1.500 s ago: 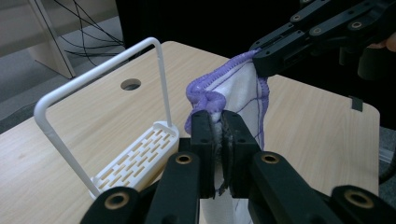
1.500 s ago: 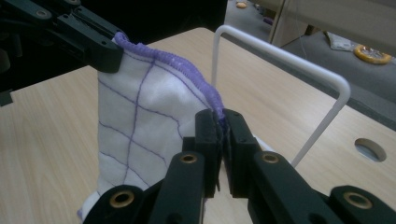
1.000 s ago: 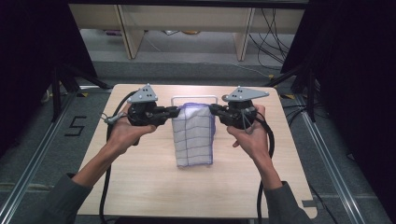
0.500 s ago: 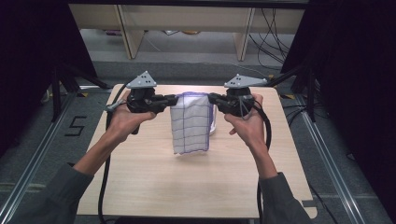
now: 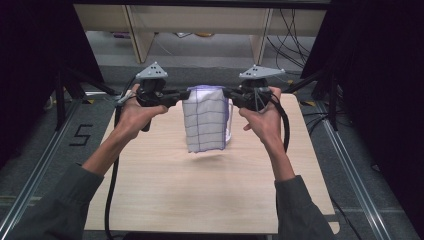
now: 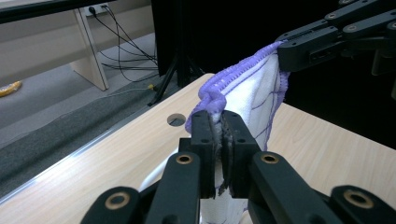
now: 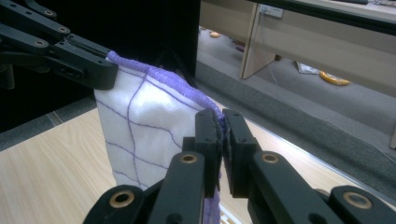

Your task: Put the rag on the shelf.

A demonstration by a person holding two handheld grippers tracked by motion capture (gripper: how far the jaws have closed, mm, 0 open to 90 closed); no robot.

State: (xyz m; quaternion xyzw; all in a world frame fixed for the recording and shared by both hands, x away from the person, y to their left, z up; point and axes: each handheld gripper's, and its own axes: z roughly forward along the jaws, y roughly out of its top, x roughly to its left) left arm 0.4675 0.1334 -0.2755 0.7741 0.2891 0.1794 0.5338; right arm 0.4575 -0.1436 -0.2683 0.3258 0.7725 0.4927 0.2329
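Both the left gripper [image 5: 181, 95] and the right gripper [image 5: 229, 93] pinch only the purple hem of the towel [image 5: 206, 120] hanging above the table [image 5: 165, 180] (a thin bite), so a tug apart could slip a corner free.

We look down from high above on the wooden table [image 5: 200, 195], and our two little cameras sit very close behind each gripper's black jaws, facing each other across it, so all three see the same white cloth [image 5: 206, 120] [image 6: 254, 93] [image 7: 144, 121].
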